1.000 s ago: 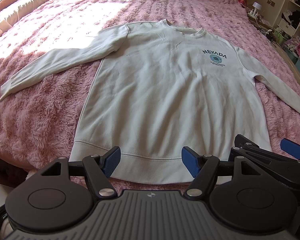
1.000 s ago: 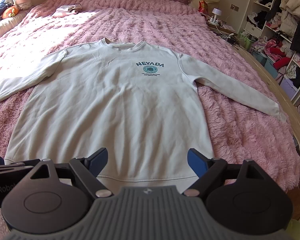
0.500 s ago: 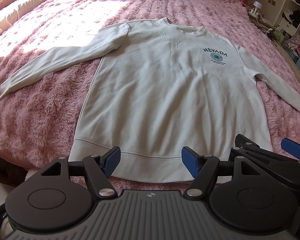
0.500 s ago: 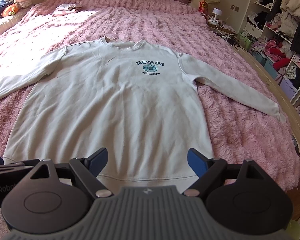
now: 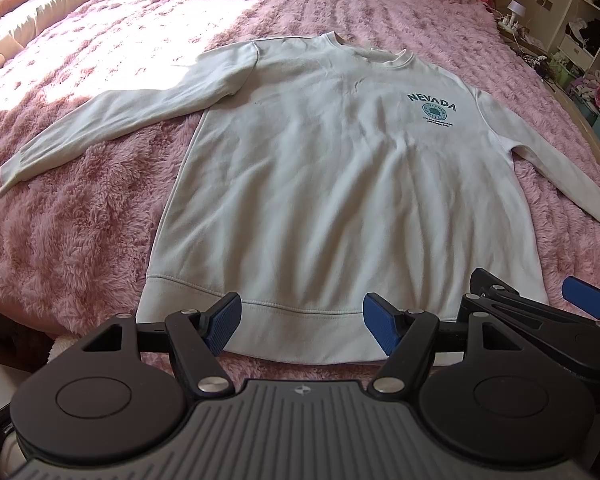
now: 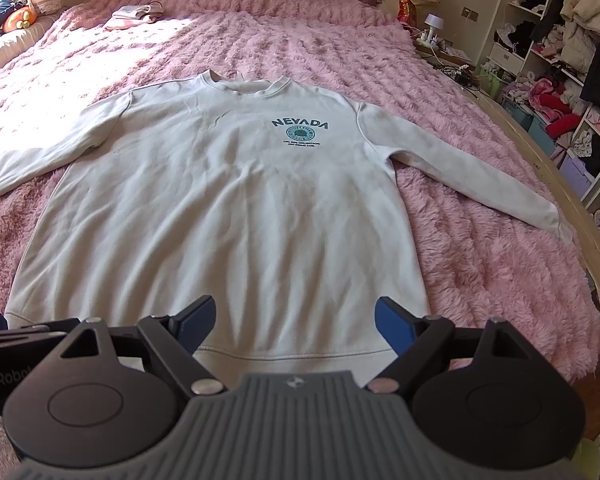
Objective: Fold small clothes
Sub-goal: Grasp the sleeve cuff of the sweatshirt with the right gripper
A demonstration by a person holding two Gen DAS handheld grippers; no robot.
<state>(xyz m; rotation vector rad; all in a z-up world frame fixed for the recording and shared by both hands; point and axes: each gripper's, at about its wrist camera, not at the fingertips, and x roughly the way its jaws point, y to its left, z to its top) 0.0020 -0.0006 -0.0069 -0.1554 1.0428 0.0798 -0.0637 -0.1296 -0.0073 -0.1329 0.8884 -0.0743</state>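
Sweatshirt (image 5: 332, 184) flat on bed (image 5: 80, 208), hem at near edge. My left gripper (image 5: 302, 322) and right gripper (image 6: 294, 326) both gaping, empty. Next probably sleeves: pinch cuff, fold across chest, keep body unrumpled.

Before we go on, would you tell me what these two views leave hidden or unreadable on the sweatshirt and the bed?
- Sweatshirt hem: in both views the open left gripper and right gripper hide part of its near edge.
- Right sleeve's cuff: cut off by the left view's right edge.
- Left sleeve's cuff: cut off by the right view's left edge.
- Small print under NEVADA: too small to read.
- Folded items near the headboard: too far to identify.
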